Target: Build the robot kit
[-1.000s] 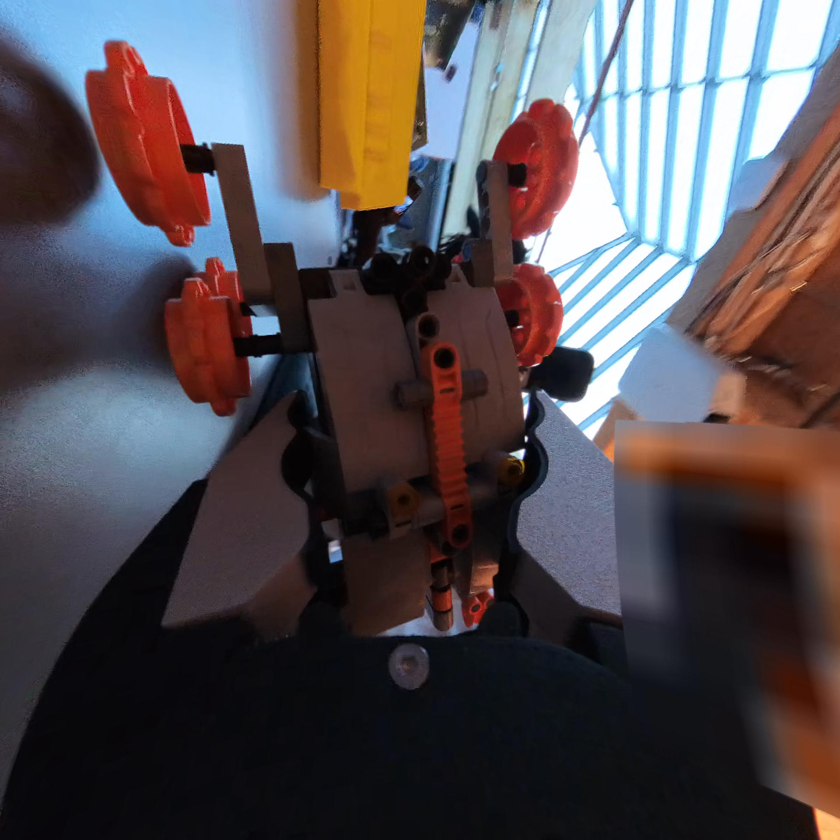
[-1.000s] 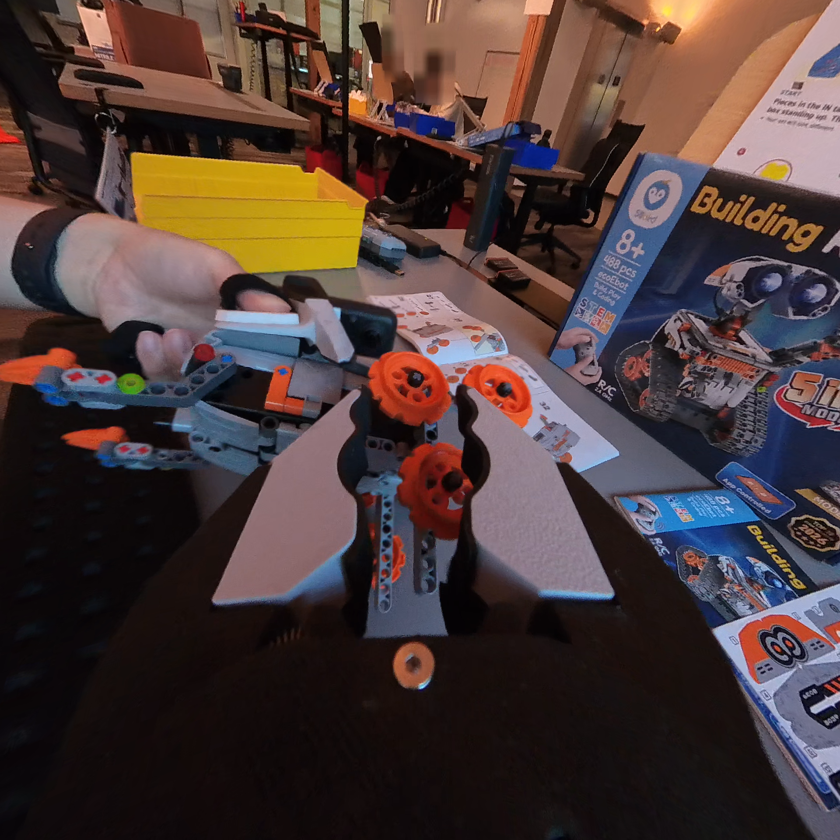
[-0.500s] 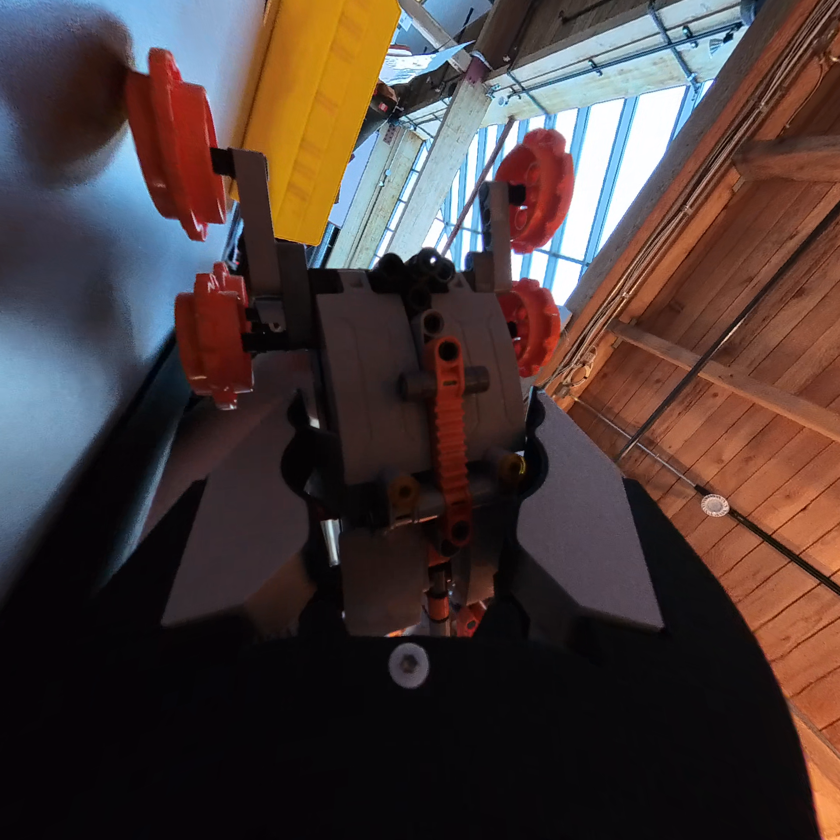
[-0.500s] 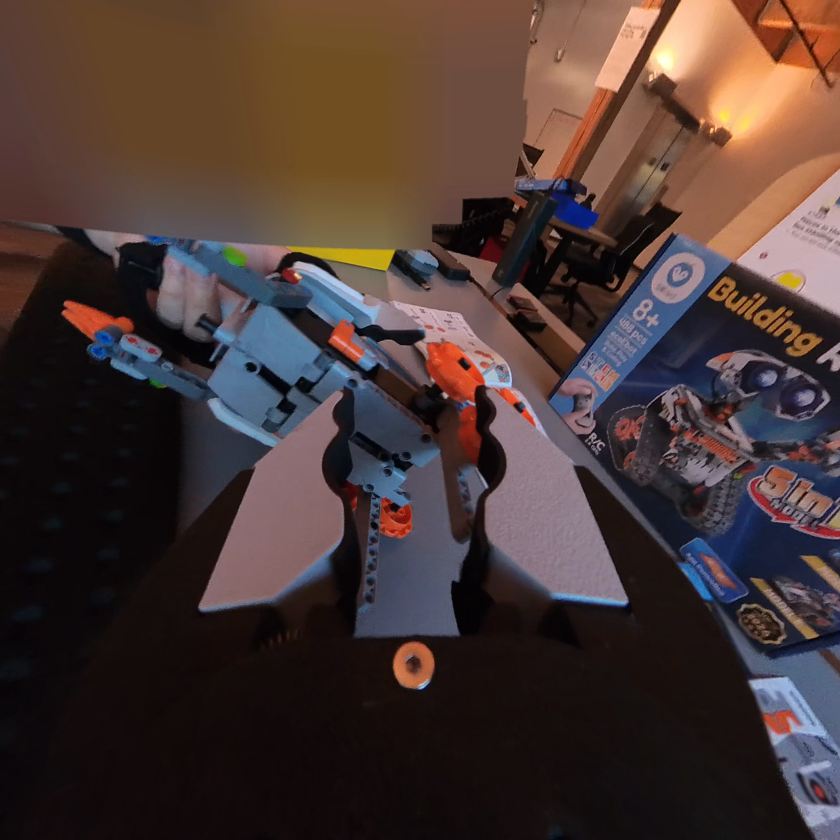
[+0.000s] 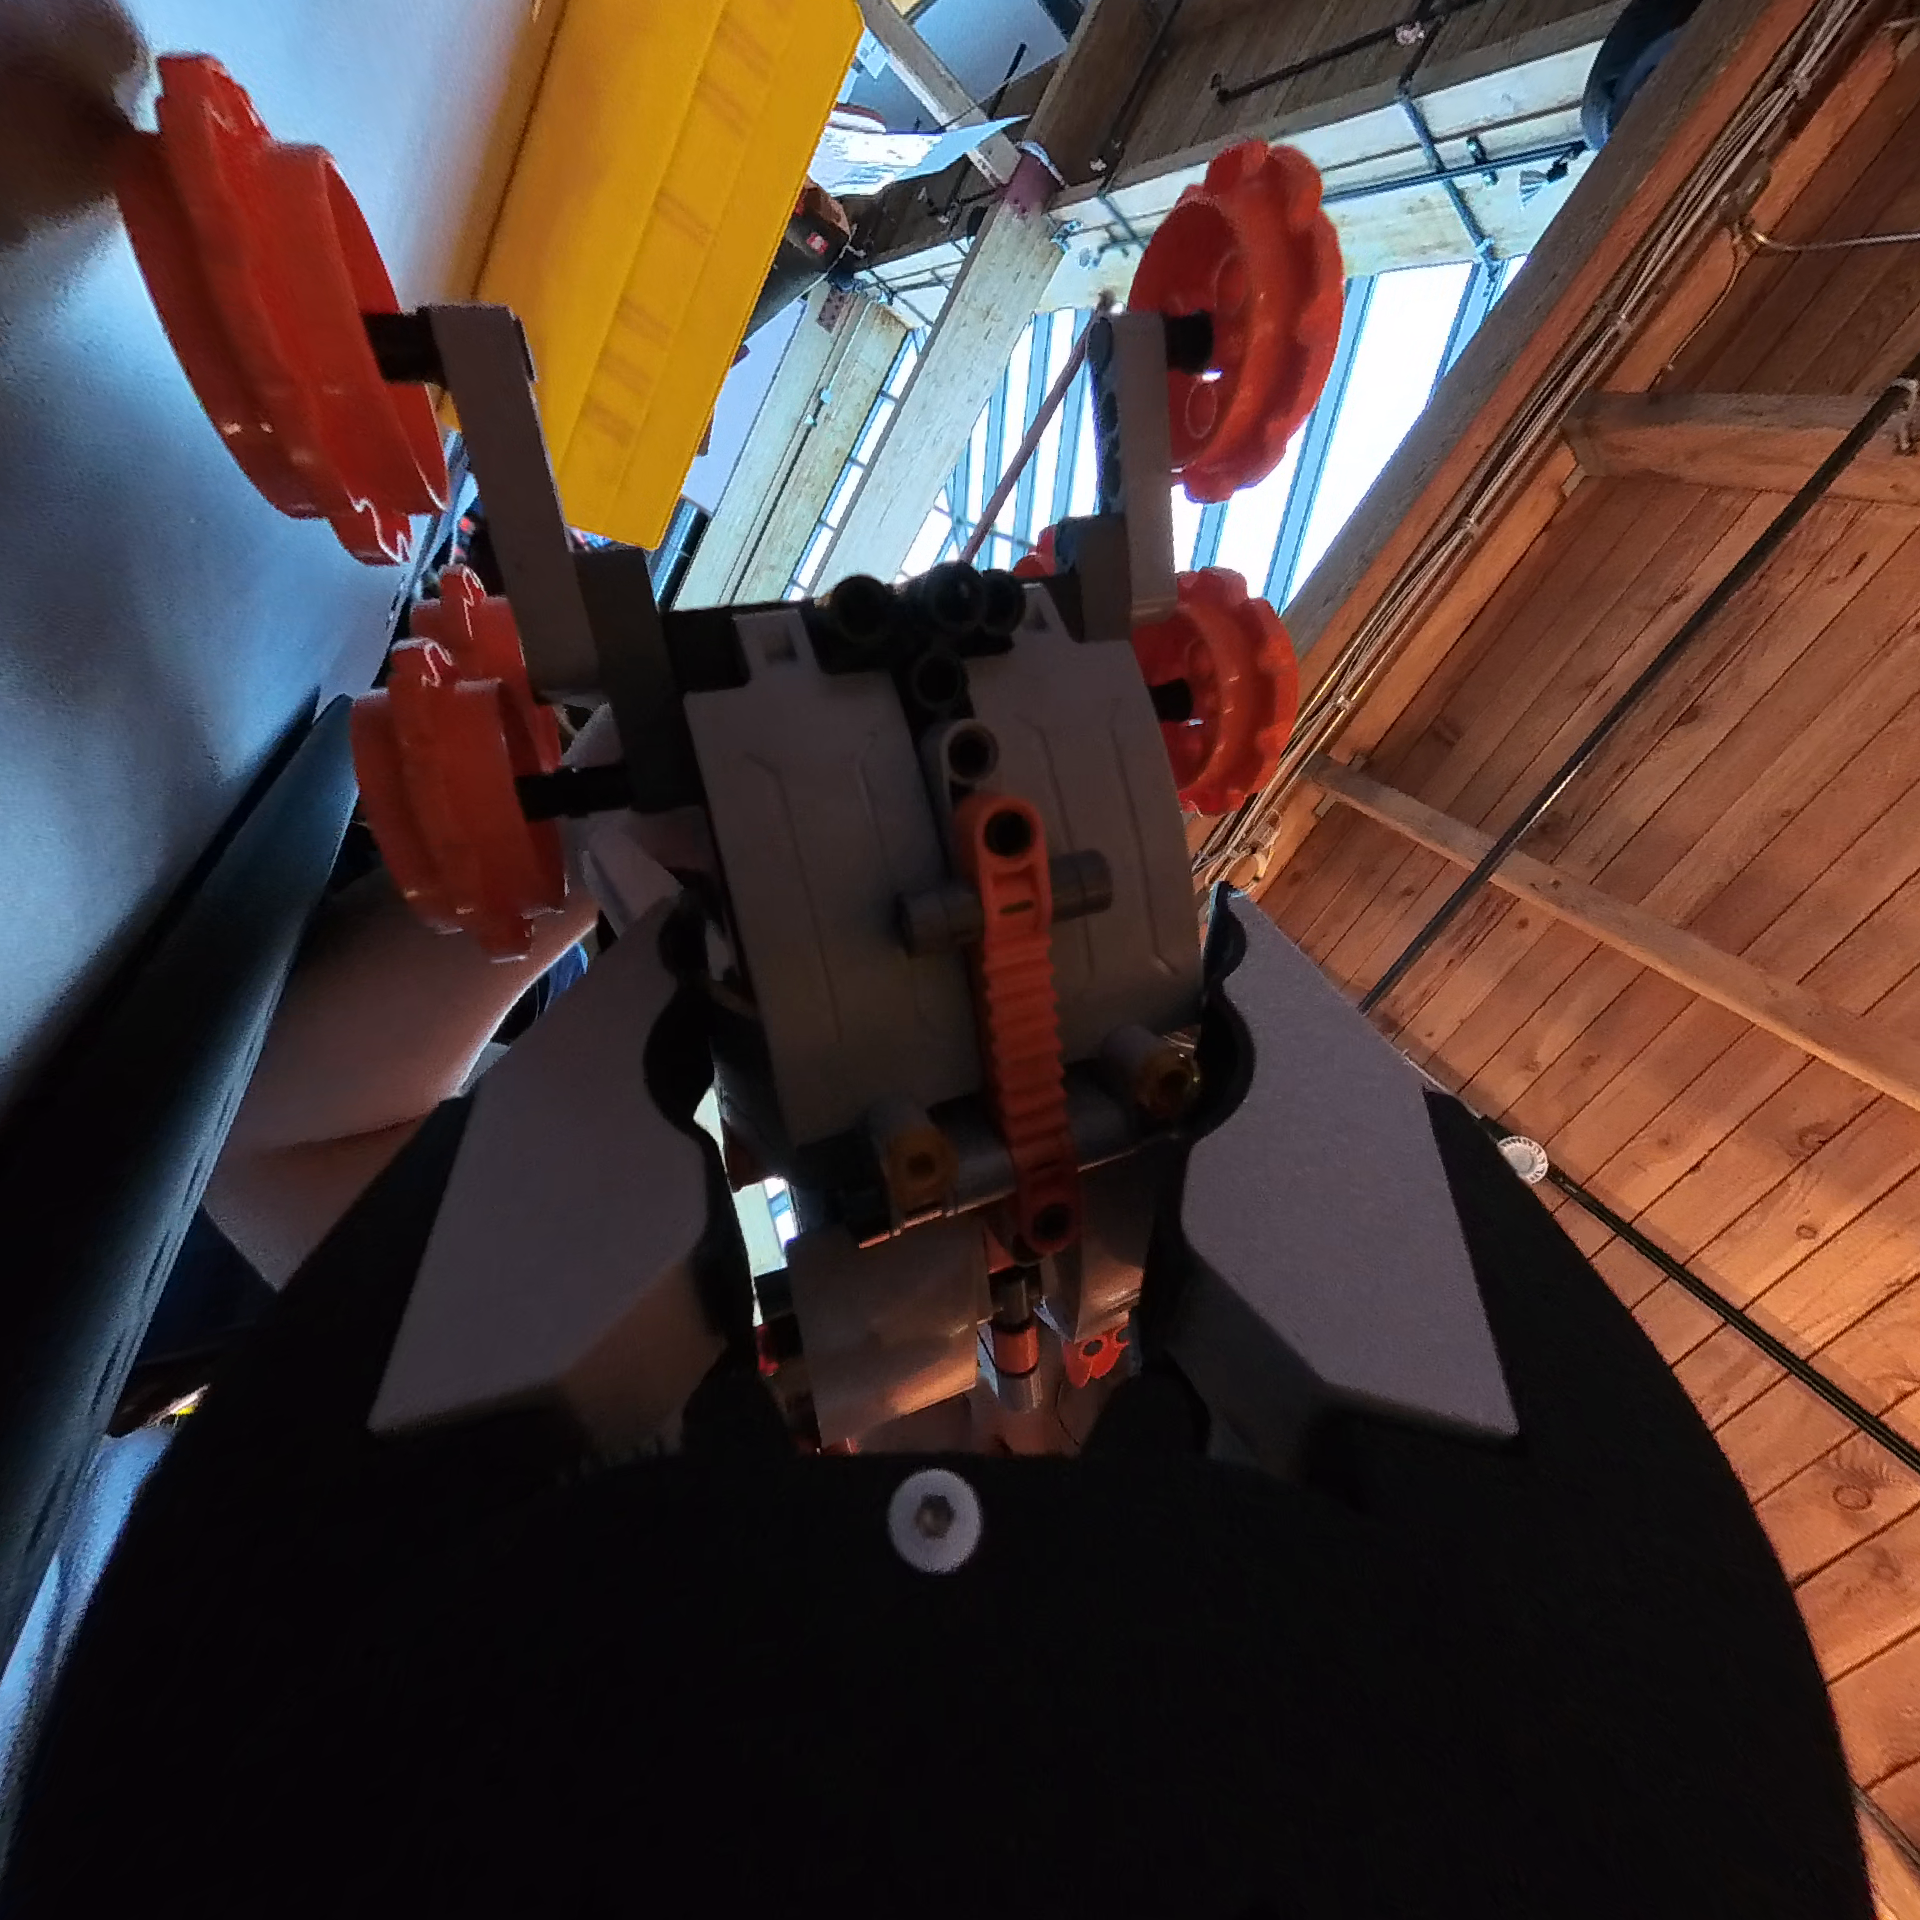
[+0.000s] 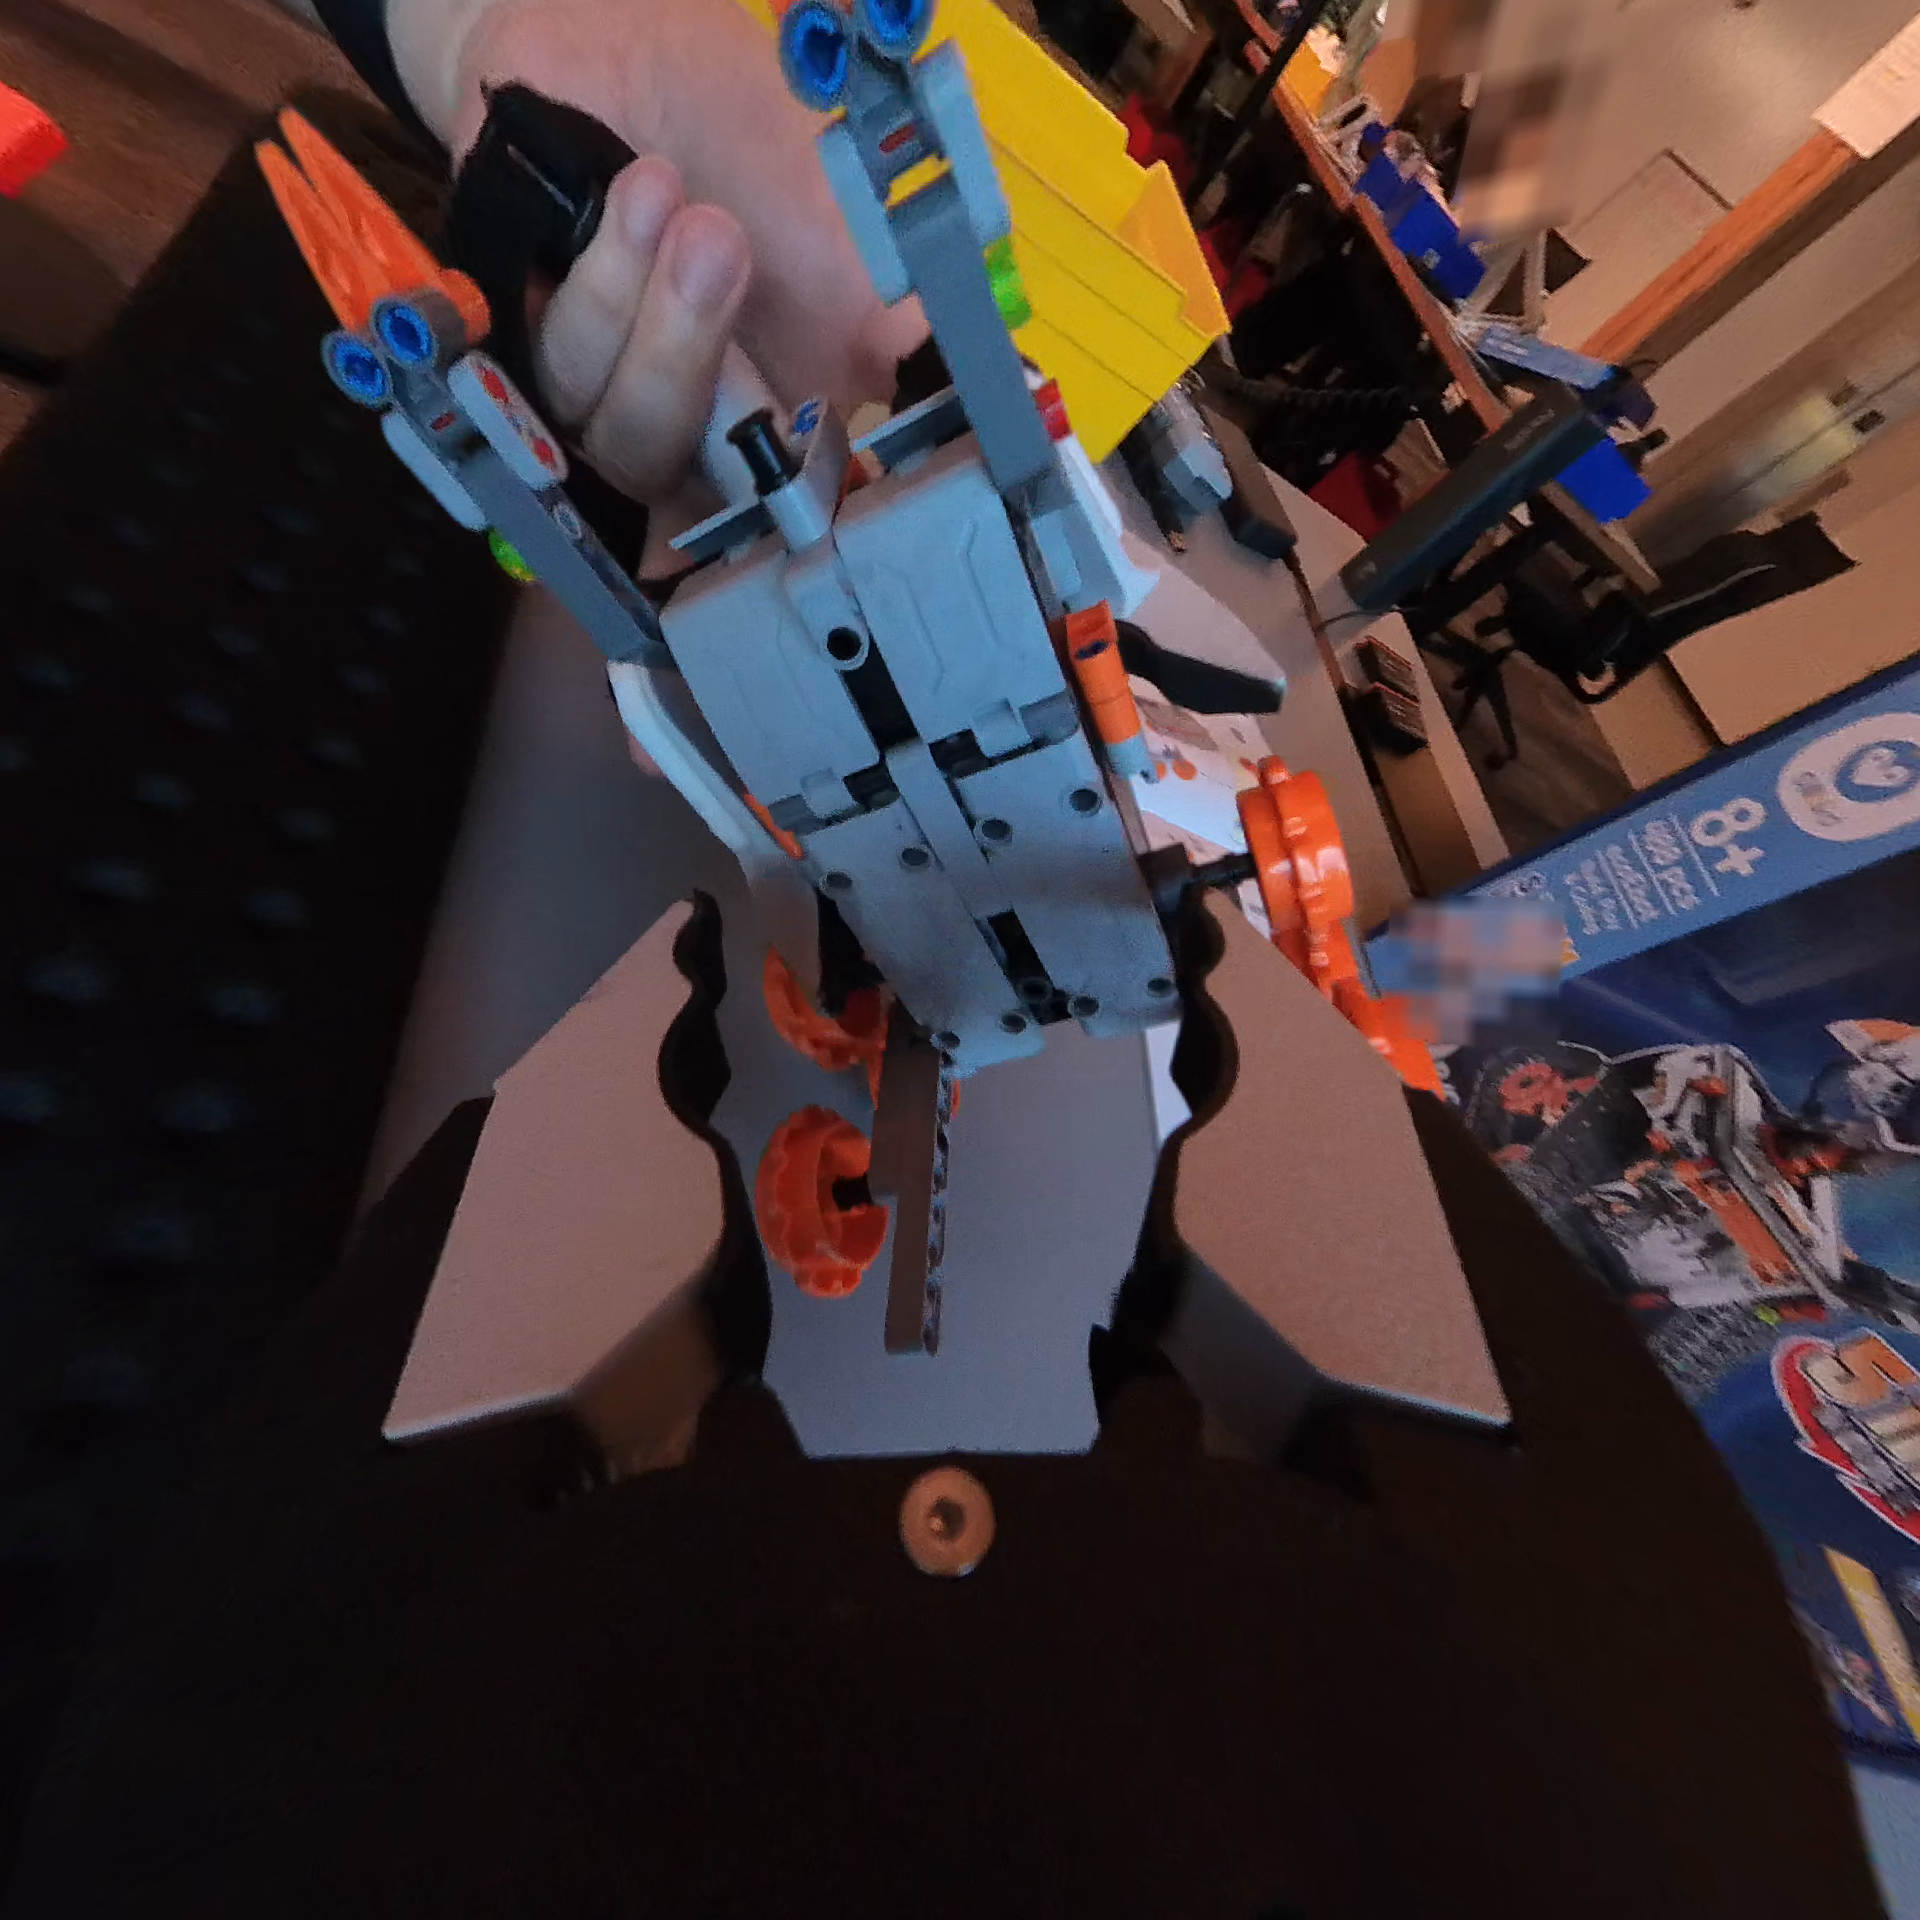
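Note:
A grey building-block robot model with orange toothed wheels is clamped between the fingers of my left gripper, which is shut on its body and holds it in the air, pointing toward the ceiling. In the right wrist view the same model hangs upright from a person's hand, its two arms with orange claws pointing up. My right gripper is open, its fingers standing wide either side of the model's lower end, with a gap on the left side.
A yellow bin stands at the back of the grey table. A blue toy box stands at the right. A black mat lies at the left. Desks and chairs fill the room behind.
The left gripper has tipped the model upward, from lying sideways to upright. The right gripper's fingers have spread wider and now flank the model's lower body instead of its wheels.

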### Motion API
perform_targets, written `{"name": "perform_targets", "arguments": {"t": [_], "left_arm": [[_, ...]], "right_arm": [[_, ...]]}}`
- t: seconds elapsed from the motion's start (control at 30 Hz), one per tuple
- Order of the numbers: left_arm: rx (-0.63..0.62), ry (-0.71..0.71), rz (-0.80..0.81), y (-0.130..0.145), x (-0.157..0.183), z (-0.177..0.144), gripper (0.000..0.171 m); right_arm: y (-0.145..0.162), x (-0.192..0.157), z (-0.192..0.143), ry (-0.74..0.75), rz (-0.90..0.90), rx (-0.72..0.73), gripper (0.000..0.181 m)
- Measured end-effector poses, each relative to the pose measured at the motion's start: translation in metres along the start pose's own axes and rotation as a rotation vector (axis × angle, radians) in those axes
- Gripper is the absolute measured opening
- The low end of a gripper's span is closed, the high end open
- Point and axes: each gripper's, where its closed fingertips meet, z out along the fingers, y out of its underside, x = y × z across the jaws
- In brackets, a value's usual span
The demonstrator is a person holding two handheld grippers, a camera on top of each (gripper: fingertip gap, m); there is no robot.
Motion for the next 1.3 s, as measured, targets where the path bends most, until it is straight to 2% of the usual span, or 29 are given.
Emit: {"name": "perform_targets", "arguments": {"t": [0.2, 0.4, 0.63, 0.93, 1.1, 1.27, 1.3], "left_arm": [[-0.007, 0.014, 0.002, 0.0, 0.001, -0.001, 0.094], [-0.012, 0.011, 0.001, -0.001, 0.002, 0.001, 0.094], [-0.01, 0.013, 0.005, -0.002, 0.003, 0.0, 0.093], [-0.036, -0.04, 0.053, -0.001, -0.007, -0.001, 0.094], [-0.055, -0.045, 0.081, 0.001, -0.009, -0.003, 0.094], [-0.049, -0.034, 0.081, 0.001, -0.006, -0.004, 0.094], [-0.049, -0.028, 0.079, 0.001, -0.005, -0.004, 0.094]], "right_arm": [[-0.006, 0.0, 0.005, -0.054, 0.056, 0.063, 0.093], [0.007, 0.001, 0.014, -0.043, -0.061, -0.085, 0.087], [0.014, -0.001, 0.022, -0.011, -0.123, -0.143, 0.099], [-0.017, -0.001, -0.006, 0.02, -0.056, -0.011, 0.1], [-0.008, 0.011, -0.004, 0.044, -0.217, -0.141, 0.121], [0.007, 0.013, 0.006, -0.004, -0.306, -0.297, 0.119], [0.004, 0.014, 0.006, 0.013, -0.312, -0.3, 0.111]]}}
